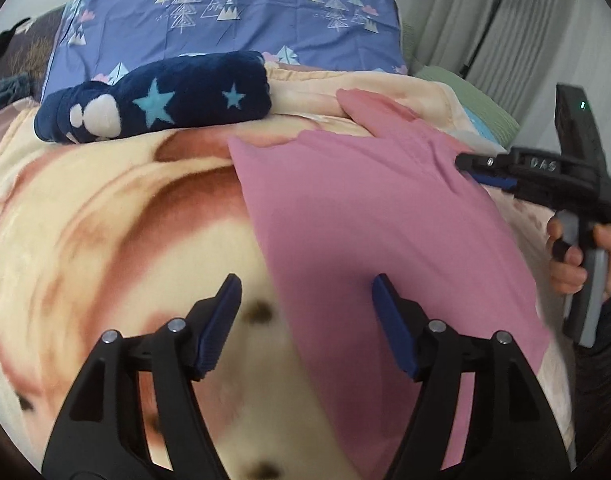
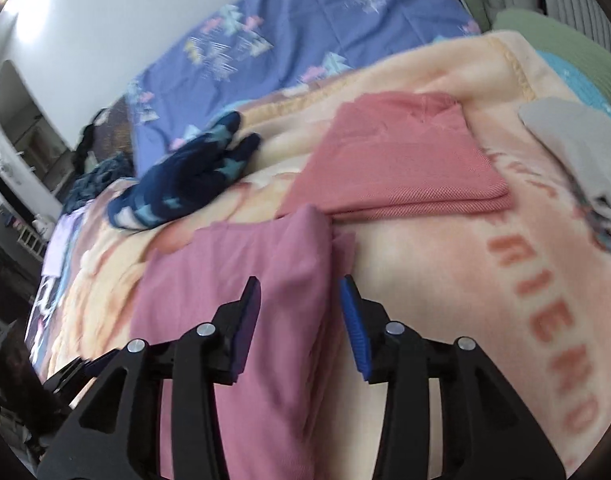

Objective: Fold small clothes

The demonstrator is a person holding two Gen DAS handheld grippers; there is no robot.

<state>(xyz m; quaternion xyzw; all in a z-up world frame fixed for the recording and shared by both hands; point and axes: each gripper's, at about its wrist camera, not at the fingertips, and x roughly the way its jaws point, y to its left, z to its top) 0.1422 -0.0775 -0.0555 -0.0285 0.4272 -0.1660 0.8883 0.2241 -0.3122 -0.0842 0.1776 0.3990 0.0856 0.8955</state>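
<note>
A mauve-pink garment [image 1: 365, 220] lies flat on a cream and orange fleece blanket [image 1: 105, 240]. My left gripper [image 1: 305, 292] hovers open over the garment's near left edge, which runs between its fingers without touching the pads. Held by a hand, my right gripper [image 1: 467, 168] sits at the garment's far right corner. In the right wrist view the same garment [image 2: 233, 280] shows a raised fold between the fingers of my right gripper [image 2: 301, 288]. Its jaws stand apart and the pads do not press the cloth.
A folded salmon-pink garment [image 2: 405, 160] lies just beyond. A navy star-patterned garment [image 1: 165, 96] rests at the back left and a grey garment [image 2: 577, 148] at the right. Behind are a tree-print purple pillow [image 1: 245, 12], green bedding [image 2: 557, 40] and curtains [image 1: 465, 20].
</note>
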